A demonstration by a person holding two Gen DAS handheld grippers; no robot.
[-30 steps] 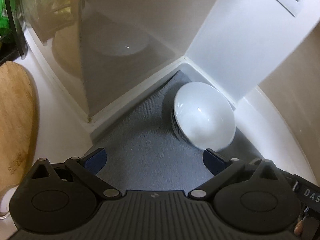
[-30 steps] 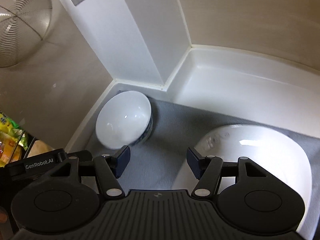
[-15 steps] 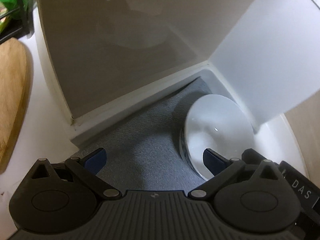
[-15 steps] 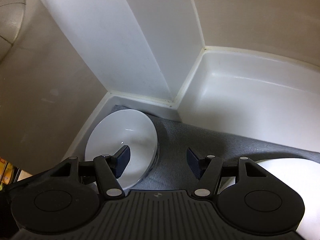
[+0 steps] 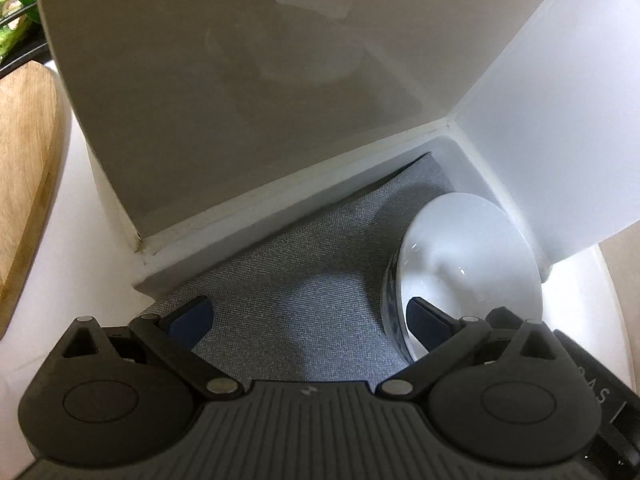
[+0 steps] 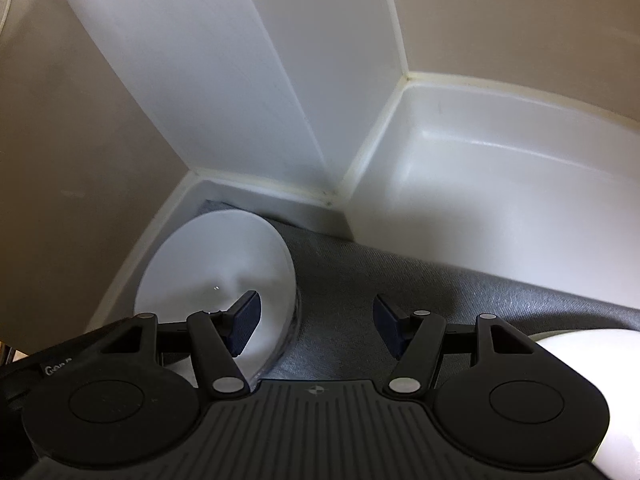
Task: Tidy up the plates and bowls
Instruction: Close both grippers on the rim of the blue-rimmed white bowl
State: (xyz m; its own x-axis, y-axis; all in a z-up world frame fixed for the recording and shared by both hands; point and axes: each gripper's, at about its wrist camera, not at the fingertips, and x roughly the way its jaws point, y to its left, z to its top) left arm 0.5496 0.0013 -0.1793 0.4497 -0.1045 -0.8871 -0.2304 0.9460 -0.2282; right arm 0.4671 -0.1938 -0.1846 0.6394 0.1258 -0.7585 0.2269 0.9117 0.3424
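A white bowl (image 5: pixel 464 256) with a blue-patterned outside sits on a grey mat (image 5: pixel 288 280) in the corner of a white counter. My left gripper (image 5: pixel 308 316) is open and empty, its right fingertip (image 5: pixel 424 320) over the bowl's near rim. The same bowl (image 6: pixel 216 268) shows in the right wrist view. My right gripper (image 6: pixel 316 320) is open and empty; its left fingertip (image 6: pixel 244 320) is over the bowl, its right fingertip (image 6: pixel 388 328) over the mat (image 6: pixel 400 276). A white plate (image 6: pixel 592 344) peeks in at the lower right.
White walls (image 5: pixel 540 100) and a glossy grey panel (image 5: pixel 240 92) enclose the corner. A wooden board (image 5: pixel 24 184) lies at the left. A raised white ledge (image 6: pixel 500 200) runs behind the mat. Green packaging (image 5: pixel 16 0) is at the top left.
Both grippers have moved forward and down toward the bowl in the corner. The bowl now sits partly under each gripper's inner fingertip. The white plate has slid mostly out of the right view.
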